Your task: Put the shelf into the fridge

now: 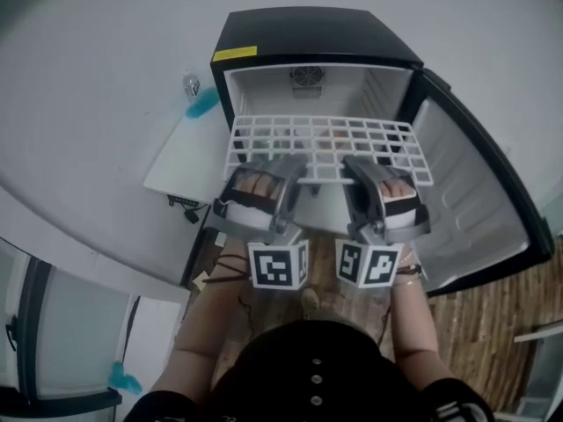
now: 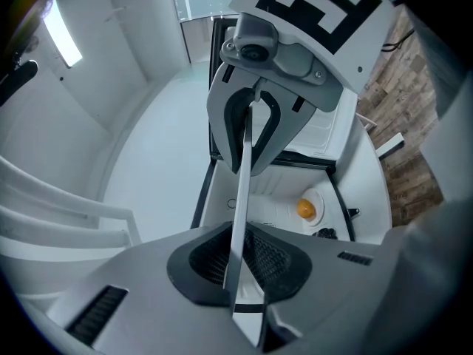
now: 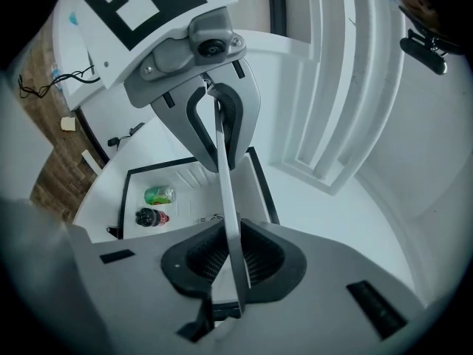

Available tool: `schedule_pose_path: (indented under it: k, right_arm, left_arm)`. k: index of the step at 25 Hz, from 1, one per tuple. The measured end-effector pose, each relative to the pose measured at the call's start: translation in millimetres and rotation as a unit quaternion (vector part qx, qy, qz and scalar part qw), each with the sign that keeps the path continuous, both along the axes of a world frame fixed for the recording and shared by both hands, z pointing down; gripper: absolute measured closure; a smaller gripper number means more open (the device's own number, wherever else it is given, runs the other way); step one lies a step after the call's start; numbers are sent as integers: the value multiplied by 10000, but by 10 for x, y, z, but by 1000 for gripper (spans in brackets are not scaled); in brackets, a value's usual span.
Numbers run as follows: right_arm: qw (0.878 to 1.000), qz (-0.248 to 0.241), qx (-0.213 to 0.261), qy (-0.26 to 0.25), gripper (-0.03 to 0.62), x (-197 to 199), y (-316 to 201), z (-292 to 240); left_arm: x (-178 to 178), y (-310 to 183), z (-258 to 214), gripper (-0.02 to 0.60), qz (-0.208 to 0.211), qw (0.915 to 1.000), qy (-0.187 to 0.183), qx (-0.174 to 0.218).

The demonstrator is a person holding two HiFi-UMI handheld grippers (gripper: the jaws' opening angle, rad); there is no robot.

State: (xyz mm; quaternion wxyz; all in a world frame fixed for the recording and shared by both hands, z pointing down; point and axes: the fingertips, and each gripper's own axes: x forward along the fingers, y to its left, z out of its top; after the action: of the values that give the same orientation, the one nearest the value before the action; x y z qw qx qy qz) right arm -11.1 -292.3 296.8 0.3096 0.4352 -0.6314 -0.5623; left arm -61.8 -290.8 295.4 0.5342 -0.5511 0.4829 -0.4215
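Note:
A white wire shelf [image 1: 325, 139] lies level in front of the mouth of the small black fridge [image 1: 308, 33], whose door [image 1: 466, 192] is swung open to the right. My left gripper [image 1: 295, 170] is shut on the shelf's near edge, left of middle. My right gripper [image 1: 354, 170] is shut on the same edge, right of middle. In the left gripper view the shelf [image 2: 242, 198] shows edge-on as a thin white strip pinched between the dark pads [image 2: 266, 261]. It shows the same way [image 3: 225, 198] in the right gripper view, between the pads [image 3: 255, 261].
An orange item [image 2: 305, 209] and a dark item [image 2: 325, 234] lie in the white fridge compartment below. A green can [image 3: 159, 194] and a dark bottle [image 3: 150, 217] lie there too. A white panel [image 1: 185, 156] leans left of the fridge. Wooden floor [image 1: 493, 323] lies on the right.

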Motion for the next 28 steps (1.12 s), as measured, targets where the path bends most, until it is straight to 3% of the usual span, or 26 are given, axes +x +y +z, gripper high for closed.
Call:
schedule_pose_path:
  k: [5,28]
  right_arm:
    - [9997,-139,-16,178,543,-23,-157,50]
    - [9985,-457,-118,272,546,-72,-542,128]
  left_arm:
    - [-22,-138,69,543,-105,9998,179,-51]
    - [-51,-483,106,543,-335,9991,220,-141]
